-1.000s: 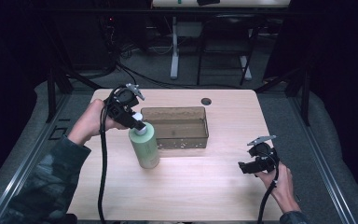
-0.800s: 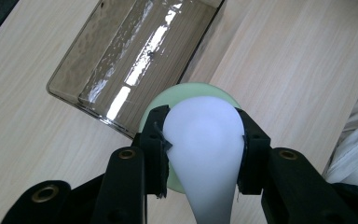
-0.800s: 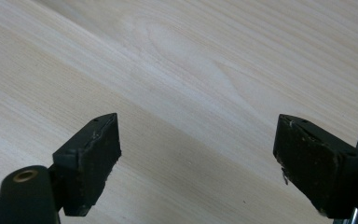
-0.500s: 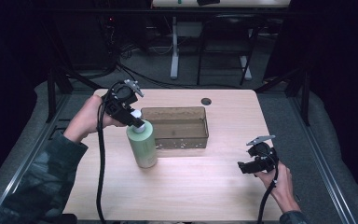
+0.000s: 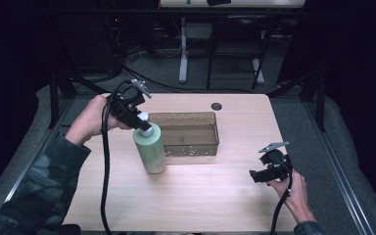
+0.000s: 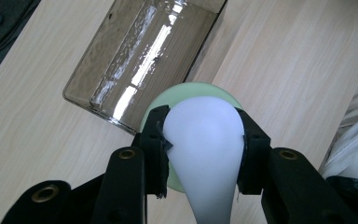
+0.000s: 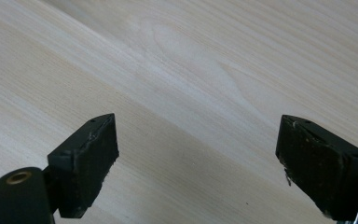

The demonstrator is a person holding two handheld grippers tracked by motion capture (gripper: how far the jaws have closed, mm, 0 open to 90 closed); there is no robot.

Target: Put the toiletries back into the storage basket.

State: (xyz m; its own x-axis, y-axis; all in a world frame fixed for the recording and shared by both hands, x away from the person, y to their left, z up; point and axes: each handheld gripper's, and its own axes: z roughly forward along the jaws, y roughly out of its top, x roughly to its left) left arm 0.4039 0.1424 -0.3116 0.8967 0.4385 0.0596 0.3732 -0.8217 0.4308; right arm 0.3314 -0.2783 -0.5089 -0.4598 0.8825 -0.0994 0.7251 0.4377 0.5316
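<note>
A pale green bottle (image 5: pixel 151 151) stands beside the left end of the clear brown tray (image 5: pixel 192 148), leaning a little. My left gripper (image 5: pixel 144 126) comes down on it from the upper left and is shut on its white pump head (image 6: pixel 205 135). One pad presses each side of the head, and the green shoulder (image 6: pixel 191 87) shows behind it. My right gripper (image 5: pixel 253 177) hovers low over bare wood near the table's front right. Its jaws have just been opening, and the right gripper (image 7: pixel 198 149) is open with nothing between its pads.
The wooden table (image 5: pixel 210 205) has a round cable hole (image 5: pixel 217 106) at its back edge behind the tray. The left gripper's cable (image 5: pixel 105 181) trails down across the table's left side. The tray (image 6: pixel 135 56) holds nothing. Dark floor and desk legs lie beyond.
The left hand has shifted slightly toward the back of the table with the pump head still gripped, and the bottle stays in nearly the same spot. The right hand has kept still.
</note>
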